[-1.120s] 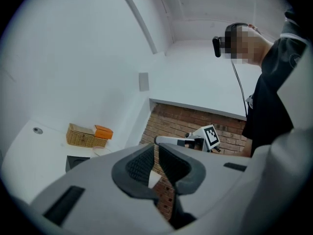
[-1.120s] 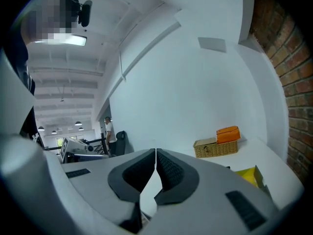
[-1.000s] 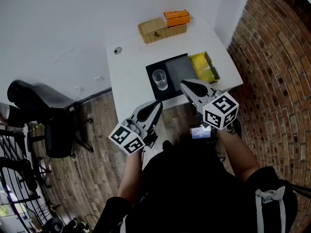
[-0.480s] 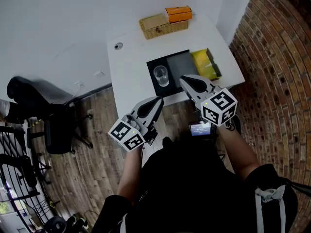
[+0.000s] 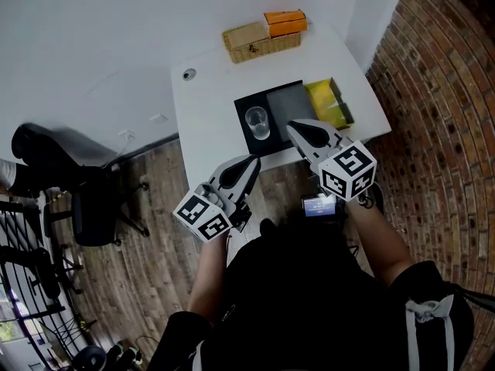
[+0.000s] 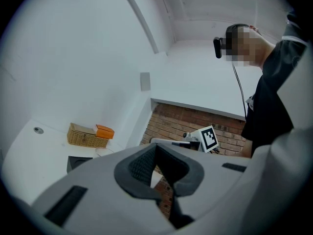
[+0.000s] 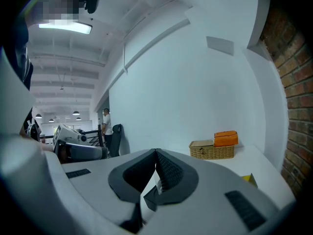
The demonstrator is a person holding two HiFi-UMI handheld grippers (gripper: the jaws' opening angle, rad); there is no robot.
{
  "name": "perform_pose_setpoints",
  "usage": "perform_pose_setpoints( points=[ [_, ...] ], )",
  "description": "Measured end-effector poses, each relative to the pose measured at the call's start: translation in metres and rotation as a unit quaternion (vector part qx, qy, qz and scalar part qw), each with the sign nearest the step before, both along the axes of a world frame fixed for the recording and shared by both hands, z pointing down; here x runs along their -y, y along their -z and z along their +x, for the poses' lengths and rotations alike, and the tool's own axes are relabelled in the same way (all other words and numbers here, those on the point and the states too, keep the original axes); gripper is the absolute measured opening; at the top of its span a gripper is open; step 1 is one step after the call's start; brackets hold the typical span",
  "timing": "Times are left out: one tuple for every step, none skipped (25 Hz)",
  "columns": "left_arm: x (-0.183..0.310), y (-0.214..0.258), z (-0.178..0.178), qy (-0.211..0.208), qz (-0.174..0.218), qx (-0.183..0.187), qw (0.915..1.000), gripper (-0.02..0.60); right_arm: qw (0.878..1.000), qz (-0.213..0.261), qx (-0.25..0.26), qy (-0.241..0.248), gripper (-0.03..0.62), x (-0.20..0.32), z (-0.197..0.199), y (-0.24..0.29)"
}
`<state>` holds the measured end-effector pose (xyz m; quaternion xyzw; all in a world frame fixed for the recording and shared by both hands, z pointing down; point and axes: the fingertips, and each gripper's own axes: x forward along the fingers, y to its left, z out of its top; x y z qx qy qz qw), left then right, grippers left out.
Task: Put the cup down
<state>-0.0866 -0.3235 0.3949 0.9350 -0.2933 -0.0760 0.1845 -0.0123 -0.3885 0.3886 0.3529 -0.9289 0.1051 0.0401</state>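
Cup (image 5: 257,122) unmoved, upright on black tray (image 5: 292,101); orange box (image 5: 285,22) atop basket (image 5: 255,46).

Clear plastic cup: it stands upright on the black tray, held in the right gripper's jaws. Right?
No: the clear plastic cup stands upright on the black tray, unheld; the right gripper is shut on nothing, apart from it. The head view shows it.

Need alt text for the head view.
A clear cup stands on a dark tray on a white table, touched by neither tool. The left hand-held gripper and right hand-held gripper, both shut and empty, hover at the table's near edge. A wicker basket sits at the far edge.
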Motion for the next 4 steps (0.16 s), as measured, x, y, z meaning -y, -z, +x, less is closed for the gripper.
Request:
perform_pose_setpoints(
  points=[
    [0.0000,-0.0004,0.0003,0.000,-0.001,0.000,1.0000,0.009,1.000,0.000,0.000,0.000,0.017,0.0001,0.0002,-0.0003],
    [-0.0001,-0.0008,0.0007,0.000,-0.001,0.001,1.0000,0.009,1.000,-0.001,0.000,0.000,0.017,0.0003,0.0005,-0.0004],
    [-0.0001,-0.0011,0.0012,-0.001,-0.002,0.001,1.0000,0.009,1.000,-0.001,0.000,-0.001,0.017,0.0004,0.0010,-0.0004],
    [-0.0001,-0.0014,0.0018,-0.001,-0.002,0.002,1.0000,0.009,1.000,-0.001,0.000,-0.001,0.017,0.0006,0.0015,-0.0004]
  ],
)
